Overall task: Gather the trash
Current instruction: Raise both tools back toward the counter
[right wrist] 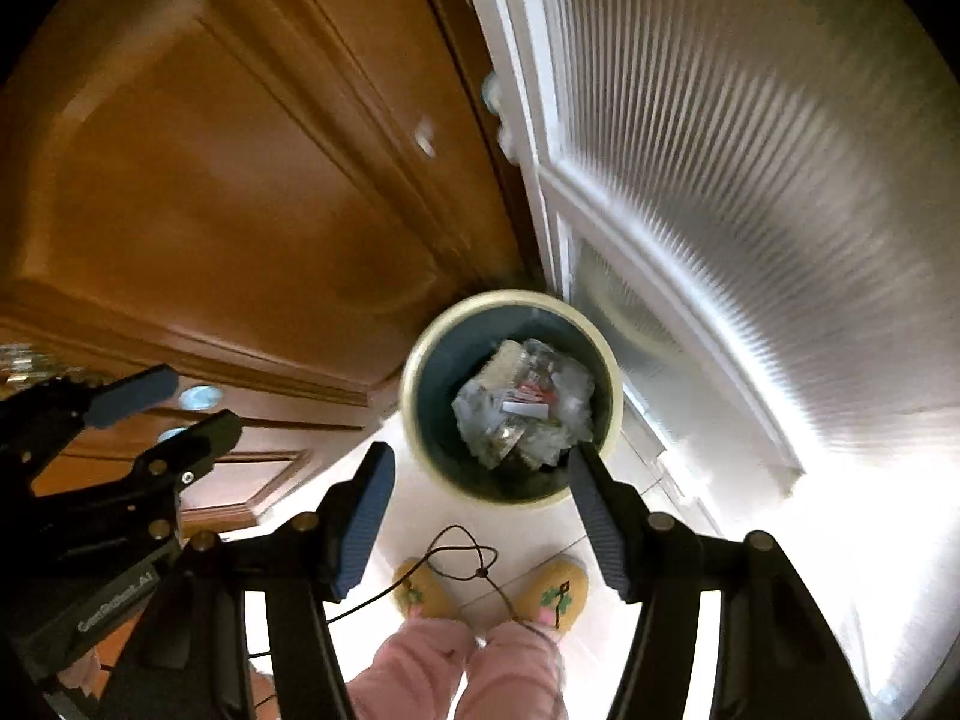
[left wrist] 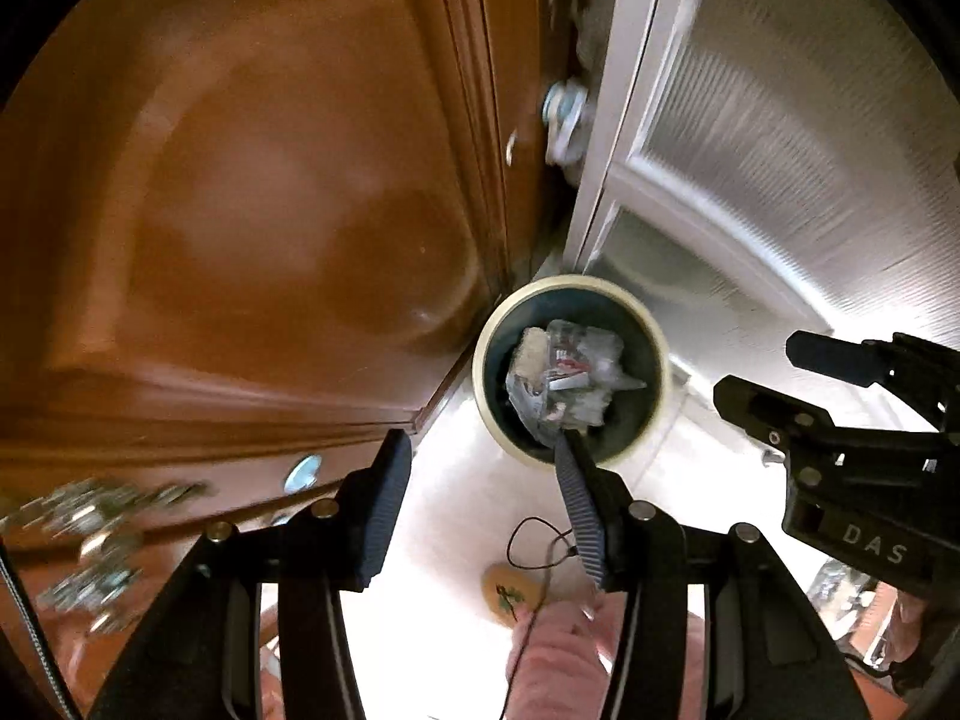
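A round trash bin with a cream rim [left wrist: 657, 354] [right wrist: 420, 348] and dark inside stands on the floor in the corner between a wooden door and a white glass door. Crumpled clear plastic and paper trash [left wrist: 567, 375] [right wrist: 528, 408] lies inside it. My left gripper [left wrist: 480, 456] is open and empty, held above the bin's near edge. My right gripper [right wrist: 480, 474] is open and empty, also above the bin. The right gripper shows in the left wrist view [left wrist: 762, 372], and the left gripper shows in the right wrist view [right wrist: 180, 402]; both look open.
A brown wooden door [left wrist: 270, 210] [right wrist: 240, 210] is on the left, a white ribbed-glass door [left wrist: 780, 150] [right wrist: 750, 180] on the right. The person's pink trousers [right wrist: 456, 672] and yellow slippers [right wrist: 552, 594] stand on the white tiled floor, with a thin black cord [right wrist: 462, 558] hanging.
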Motion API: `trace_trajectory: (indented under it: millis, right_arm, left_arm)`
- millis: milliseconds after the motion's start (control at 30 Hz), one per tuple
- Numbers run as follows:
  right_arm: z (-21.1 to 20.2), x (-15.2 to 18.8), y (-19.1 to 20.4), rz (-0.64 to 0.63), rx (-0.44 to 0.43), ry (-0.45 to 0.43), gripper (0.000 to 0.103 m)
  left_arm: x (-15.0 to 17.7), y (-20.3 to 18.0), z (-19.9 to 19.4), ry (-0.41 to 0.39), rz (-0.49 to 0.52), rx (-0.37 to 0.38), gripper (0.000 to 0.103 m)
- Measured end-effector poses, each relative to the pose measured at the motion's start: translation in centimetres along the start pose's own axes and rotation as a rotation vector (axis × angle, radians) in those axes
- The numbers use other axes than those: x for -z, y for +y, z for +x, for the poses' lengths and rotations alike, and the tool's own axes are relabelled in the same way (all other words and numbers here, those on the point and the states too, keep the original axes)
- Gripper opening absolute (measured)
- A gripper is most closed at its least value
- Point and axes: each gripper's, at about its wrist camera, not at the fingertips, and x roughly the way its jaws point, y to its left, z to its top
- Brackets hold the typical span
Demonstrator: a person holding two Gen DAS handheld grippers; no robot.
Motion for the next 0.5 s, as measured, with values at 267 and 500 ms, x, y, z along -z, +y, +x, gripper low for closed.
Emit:
trace_trajectory:
  millis: [267,500]
  right_arm:
    - [-12.9,-1.1,3.0,-0.091,-0.016,-0.103,0.061]
    - [-23.9,-3.1,3.8,-0.145,-0.011,-0.260,0.061]
  left_arm:
    - [-1.0,1.0,-12.6,-0.100,-0.049,0.006,0.052]
    - [-3.2,2.1,-24.5,-0.235,-0.104,0.003,0.063]
